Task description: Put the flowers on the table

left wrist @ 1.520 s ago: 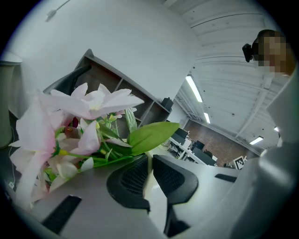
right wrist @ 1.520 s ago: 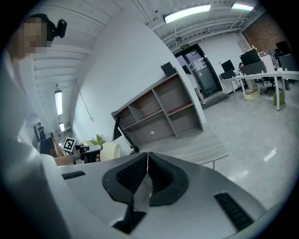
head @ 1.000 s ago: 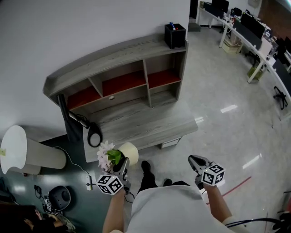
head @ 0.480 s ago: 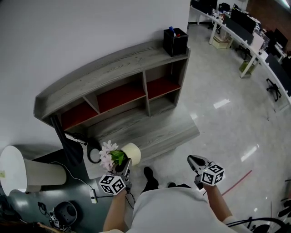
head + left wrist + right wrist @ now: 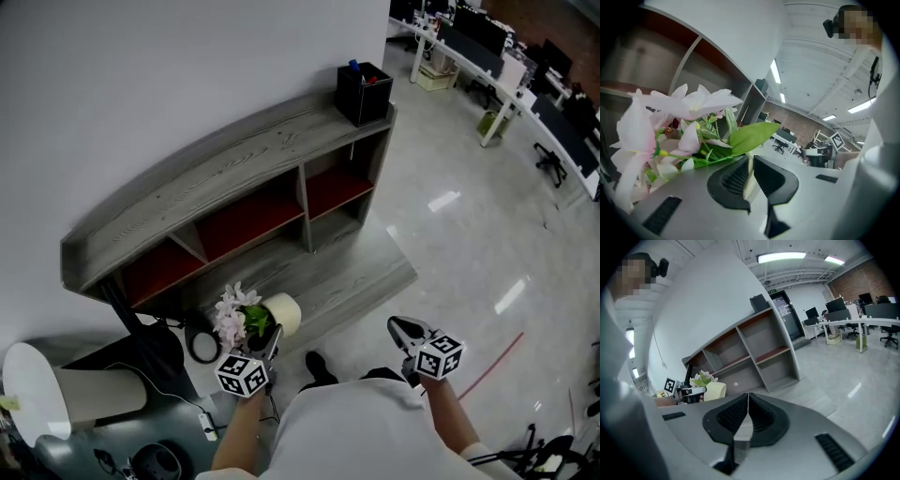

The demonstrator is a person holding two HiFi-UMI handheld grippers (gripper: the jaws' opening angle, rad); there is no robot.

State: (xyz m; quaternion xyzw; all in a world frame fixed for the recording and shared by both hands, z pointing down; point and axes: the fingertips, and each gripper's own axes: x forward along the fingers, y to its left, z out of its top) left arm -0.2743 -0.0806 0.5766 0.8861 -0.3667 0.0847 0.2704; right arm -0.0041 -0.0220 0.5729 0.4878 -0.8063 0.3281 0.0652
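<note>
Your left gripper (image 5: 270, 337) is clenched on the thin cream rim of the pot (image 5: 285, 314). In the left gripper view the rim shows as a pale strip pinched between the two dark pads (image 5: 736, 180). The flowers (image 5: 236, 314) are pale pink with green leaves. They stand out of the pot toward the left, and the pot is tilted rather than upright.

From your head view the pot and flowers hang over the near left edge of the table (image 5: 342, 281), in the air and held only by that gripper. How high they are above the tabletop can't be told. In the left gripper view the blooms (image 5: 670, 126) fill the left side and one broad leaf (image 5: 752, 136) reaches over the jaws.

Your right gripper (image 5: 397, 326) is on the right, well apart from the pot and over the floor (image 5: 469, 234) just near of the table. Its jaws are pressed together with nothing between them, as the right gripper view (image 5: 748, 395) shows plainly.

The shelves (image 5: 234, 202) stand along the far side of the table. A black box (image 5: 365, 80) sits on top at their right end.
</note>
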